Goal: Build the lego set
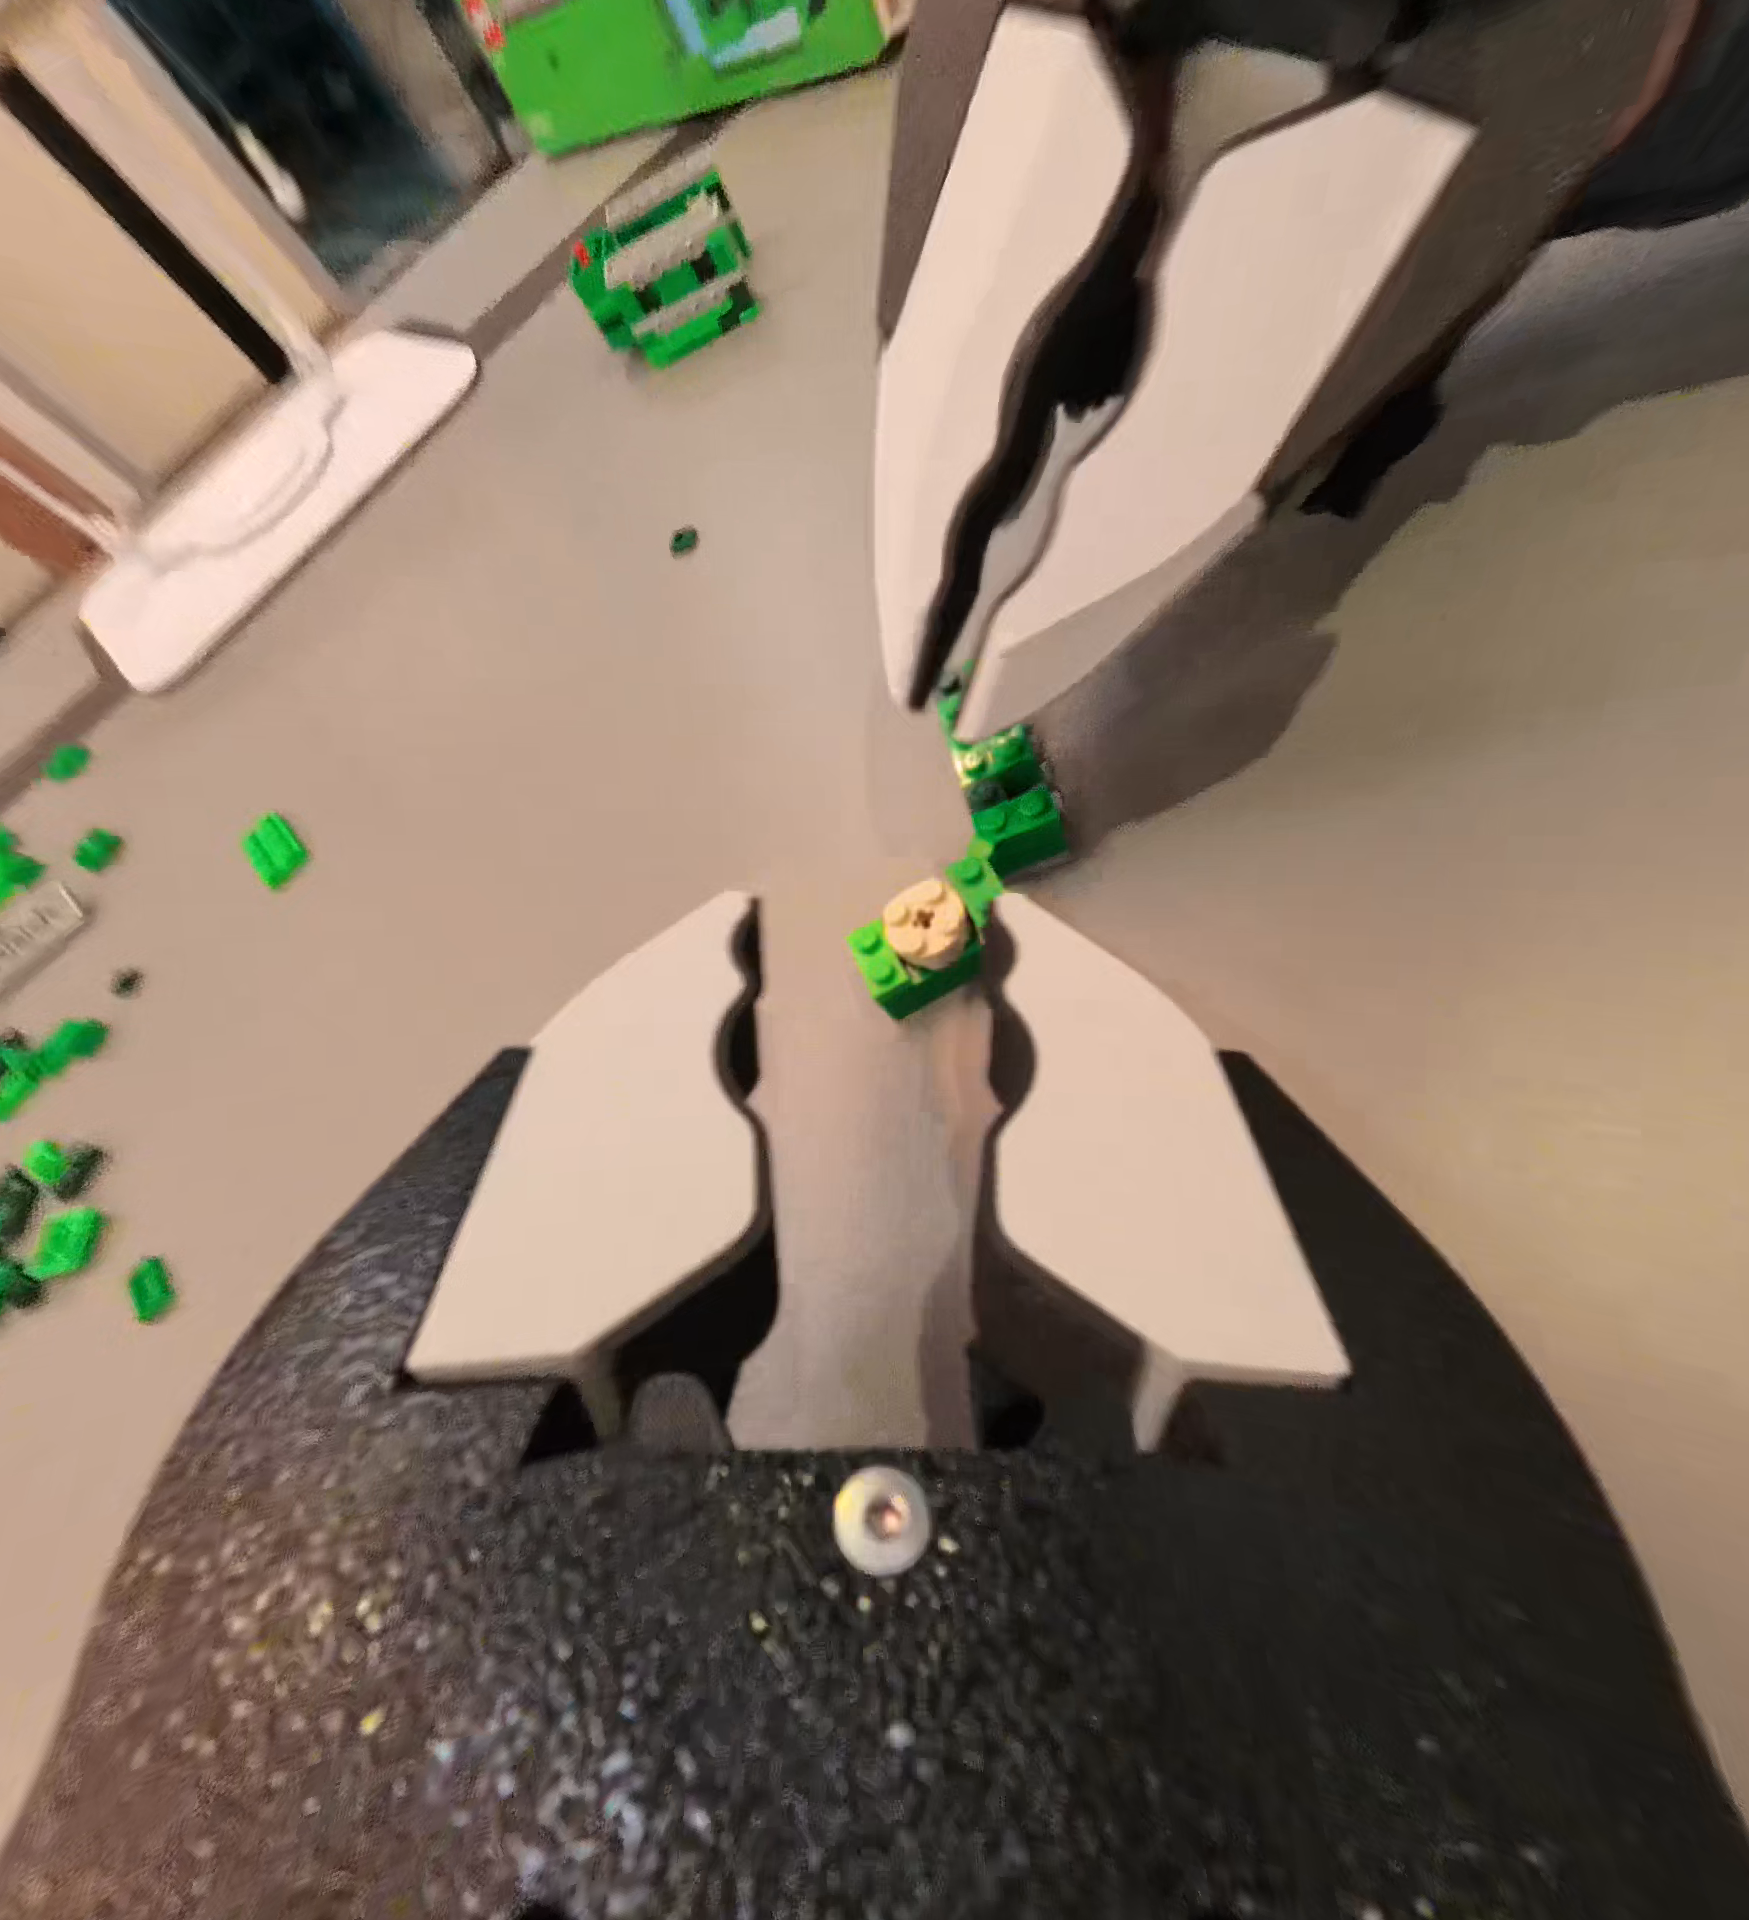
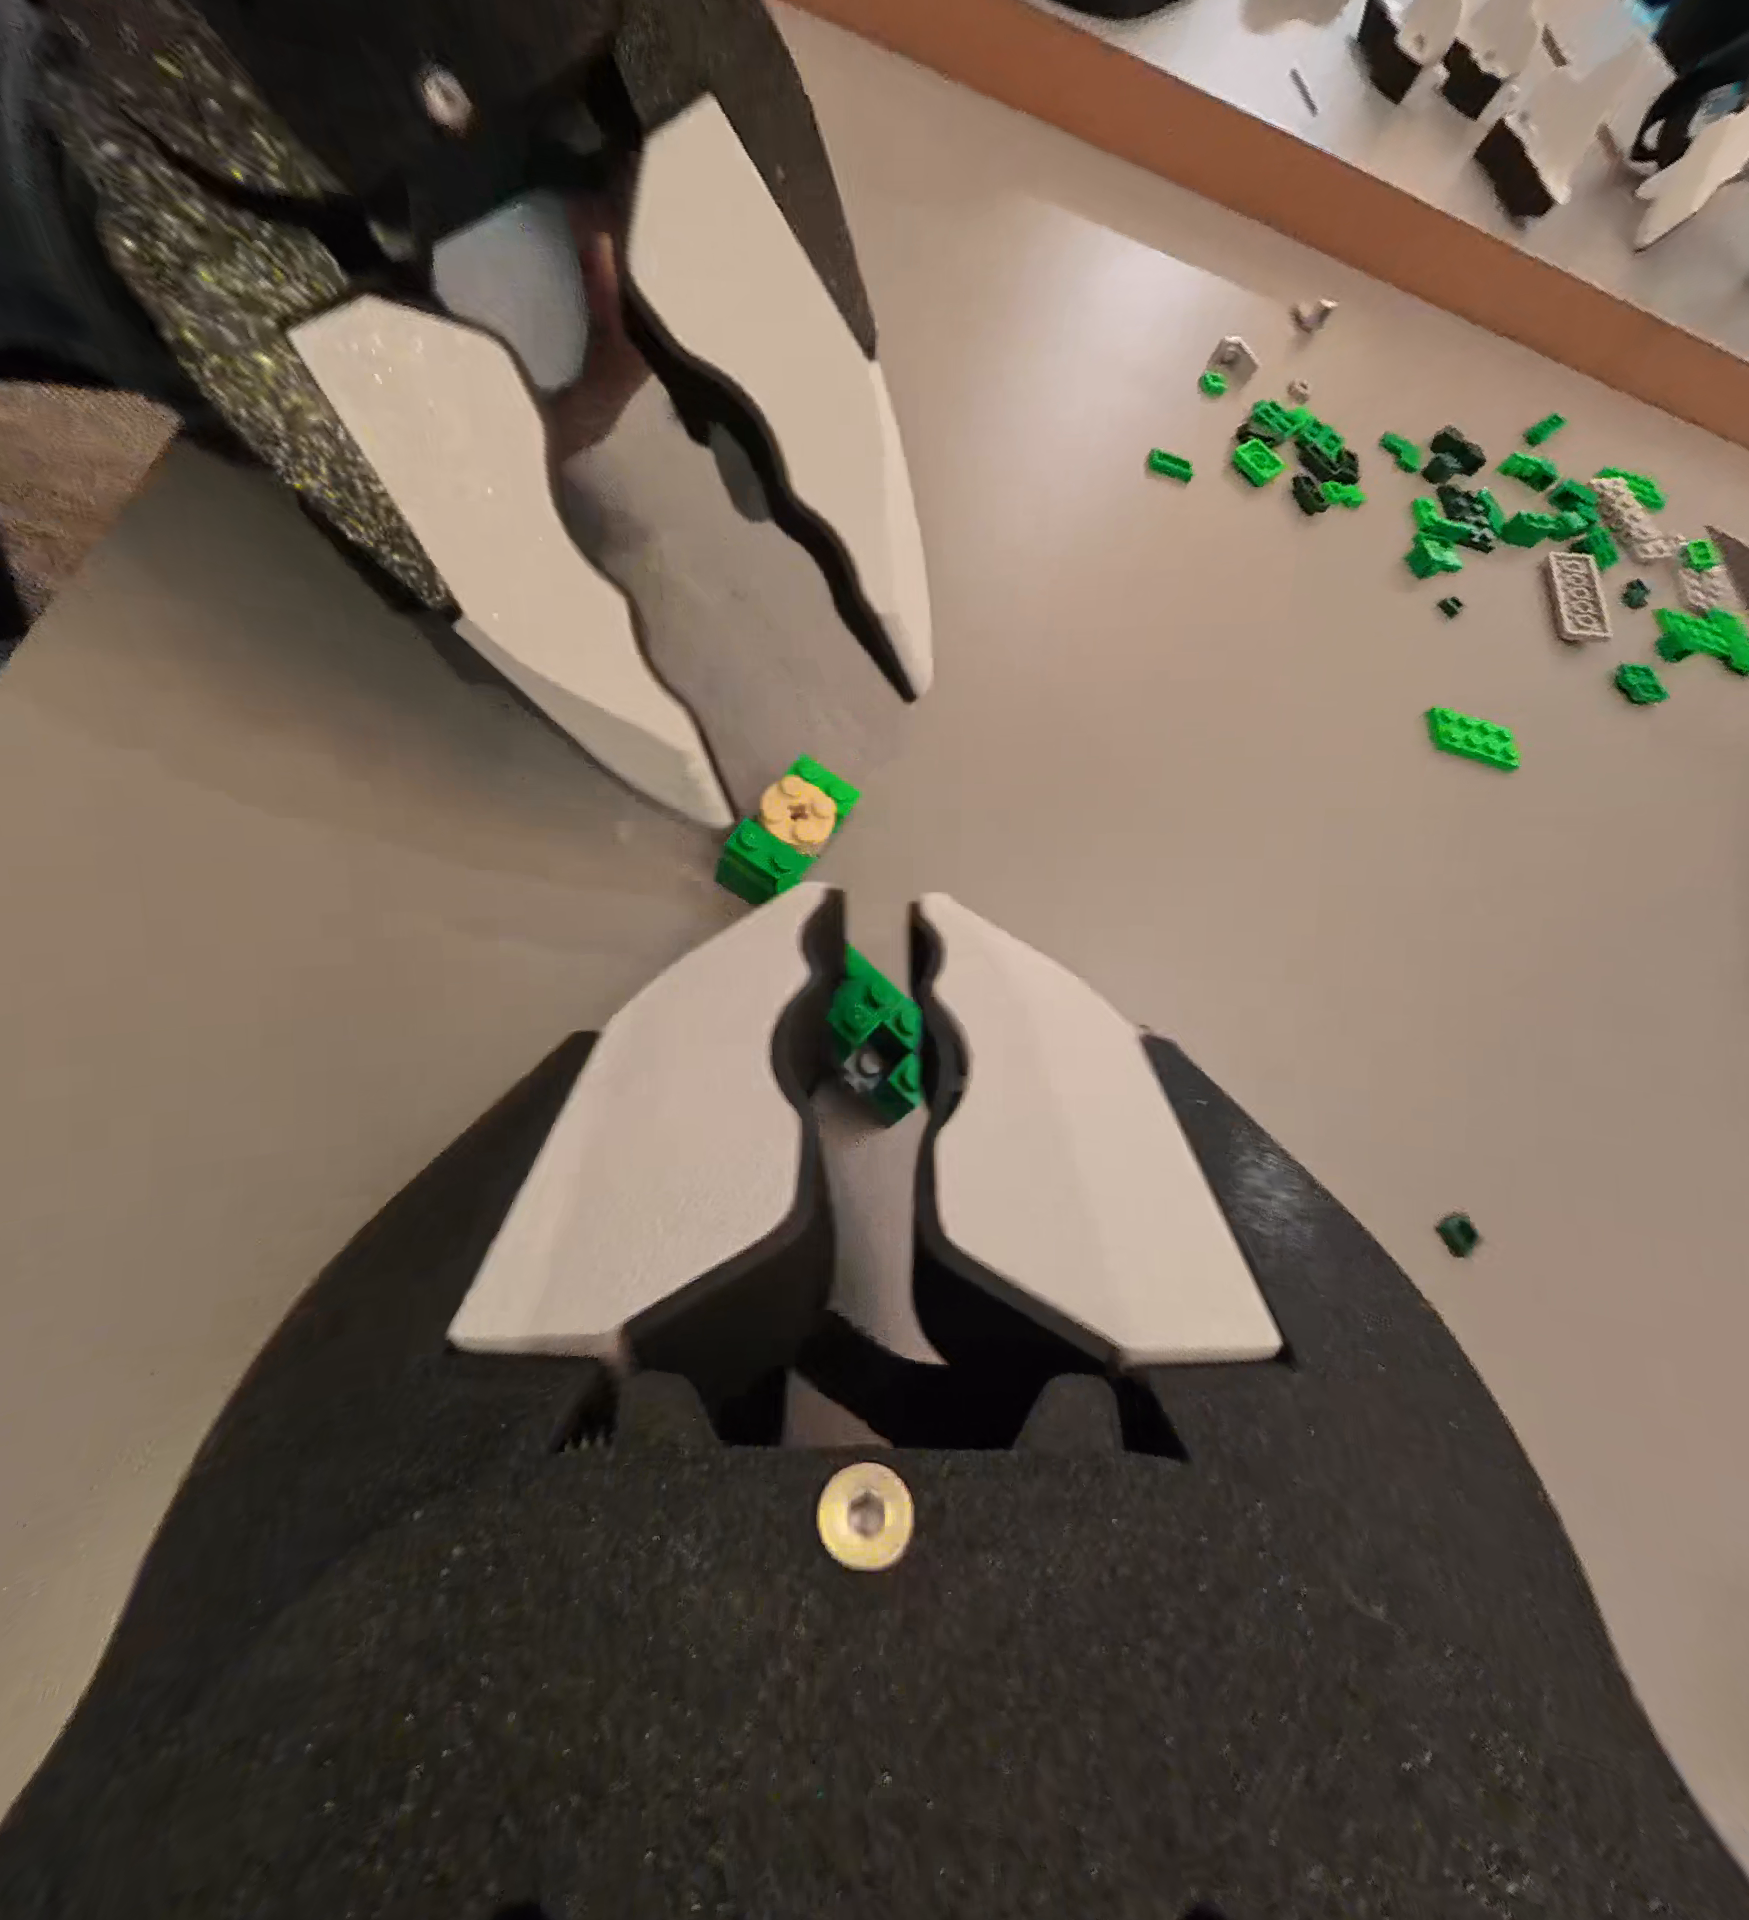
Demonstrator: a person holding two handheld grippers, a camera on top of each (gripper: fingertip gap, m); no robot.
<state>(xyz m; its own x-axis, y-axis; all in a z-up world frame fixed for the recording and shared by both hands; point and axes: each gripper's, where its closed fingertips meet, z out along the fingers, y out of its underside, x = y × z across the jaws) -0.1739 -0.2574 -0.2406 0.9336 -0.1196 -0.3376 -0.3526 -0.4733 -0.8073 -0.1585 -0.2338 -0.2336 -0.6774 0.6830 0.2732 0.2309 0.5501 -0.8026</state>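
A green brick with a tan round piece on top [image 1: 917,951] lies on the grey table, just beyond my left gripper's [image 1: 880,909] fingertips and touching the right one. My left gripper is open and empty. In the right wrist view the same brick [image 2: 787,826] sits beside one fingertip of the left gripper [image 2: 813,743]. My right gripper [image 2: 878,899] is shut on a small green brick assembly [image 2: 875,1029] with a dark piece in it. In the left wrist view the right gripper [image 1: 943,707] reaches in from above, holding the assembly [image 1: 1015,810] close to the tan-topped brick.
Several loose green and grey pieces [image 1: 8,1143] lie at the left, also seen in the right wrist view [image 2: 1524,520]. A partly built green and grey model [image 1: 667,270], a green box [image 1: 662,62] and a white stand base [image 1: 278,499] lie farther back. The table's brown edge [image 2: 1265,177] runs behind.
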